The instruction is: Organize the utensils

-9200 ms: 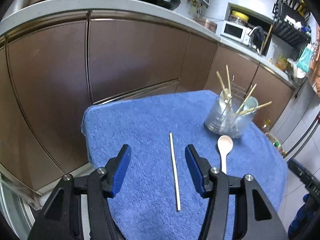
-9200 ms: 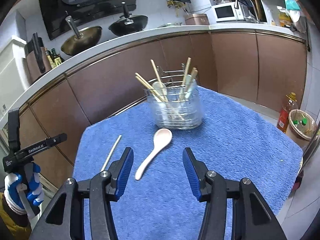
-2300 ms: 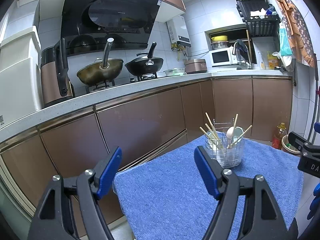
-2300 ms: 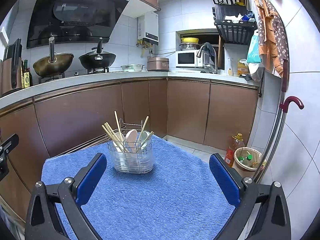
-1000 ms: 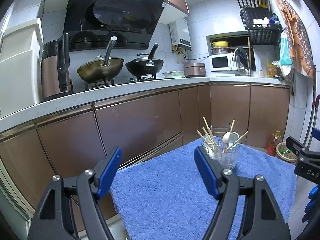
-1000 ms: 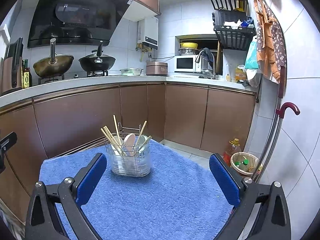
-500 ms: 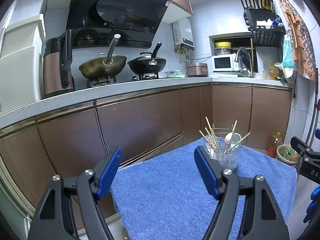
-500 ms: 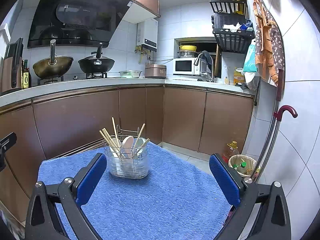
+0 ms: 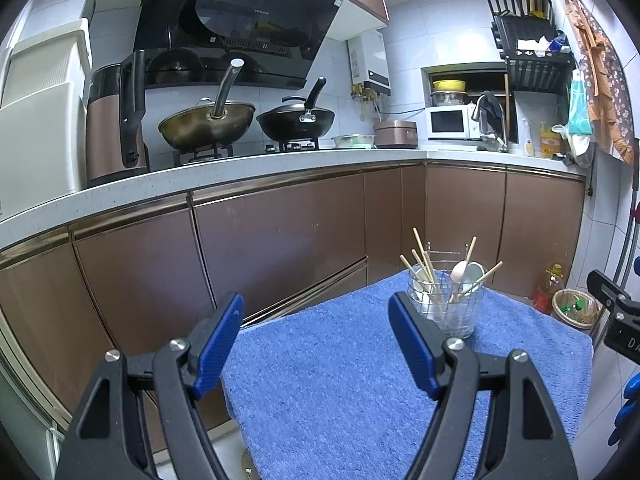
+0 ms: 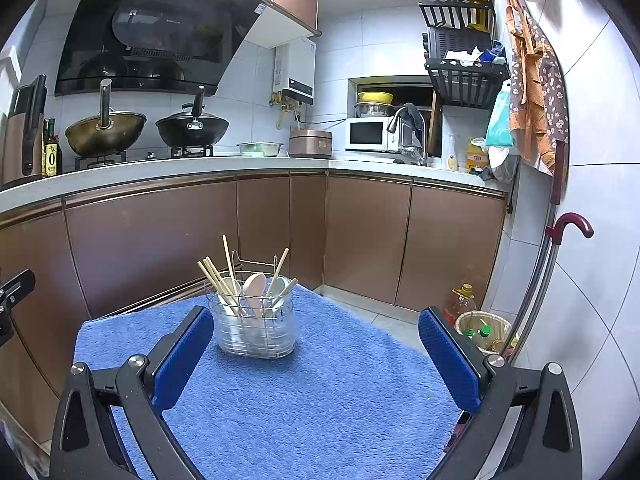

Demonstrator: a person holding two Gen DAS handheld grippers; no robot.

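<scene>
Since start: chopstick and spoon (image 10: 255, 289) gone from blue towel (image 10: 320, 400), now upright in wire holder (image 10: 256, 330) | left gripper (image 9: 316, 336) released, empty | right gripper (image 10: 316, 350) spread wide, empty | chopsticks (image 10: 218, 280) count unclear

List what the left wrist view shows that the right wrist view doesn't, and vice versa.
Left wrist only: the white cabinet at far left, the right tool's black body and a blue-gloved hand at the right edge.

Right wrist only: the red-handled umbrella, the oil bottle by the kettle, and a bit of the left tool at the left edge.

Both: the utensil holder with chopsticks and spoon on the blue towel, two woks, microwave, bin.
</scene>
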